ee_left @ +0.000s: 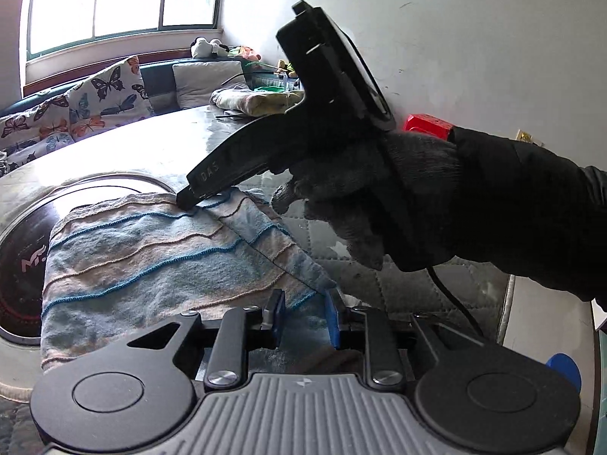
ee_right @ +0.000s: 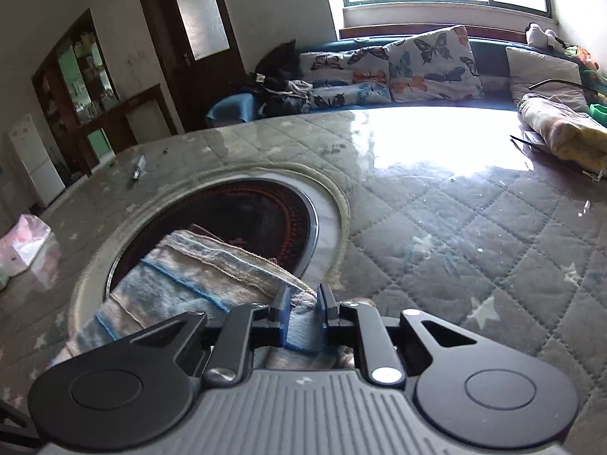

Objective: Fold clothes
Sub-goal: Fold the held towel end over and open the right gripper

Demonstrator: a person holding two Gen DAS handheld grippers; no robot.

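You have the striped cloth [ee_left: 151, 250] lying on the table [ee_left: 379, 280], partly over the dark round plate [ee_right: 242, 208] set into the middle of the table. The cloth is soft, with blue and pink wavy lines, and it is already doubled over along one side.

Your left gripper [ee_left: 303, 316] sits low at the near edge of the cloth. Its blue pads [ee_left: 332, 318] are a little way apart, with the cloth's folded corner lying between them. They do not look pressed tight, so it is not really pinching yet. It waits there so it can take that corner when you need it.

Your right gripper [ee_right: 302, 309] is at the other end of the same fold. Its pads are closer together, with a bit of cloth between them, so it seems to have a light hold of the edge. From the left view you can see the gloved hand [ee_left: 364, 204] tipping it down so its tip touches the cloth. Keeping one gripper at each end of the fold keeps the edge straight.

The other folded clothes [ee_right: 561, 132] sit far off near the cushions [ee_right: 428, 64], out of your way.

I think the next job is to lift both ends together and lay them over.
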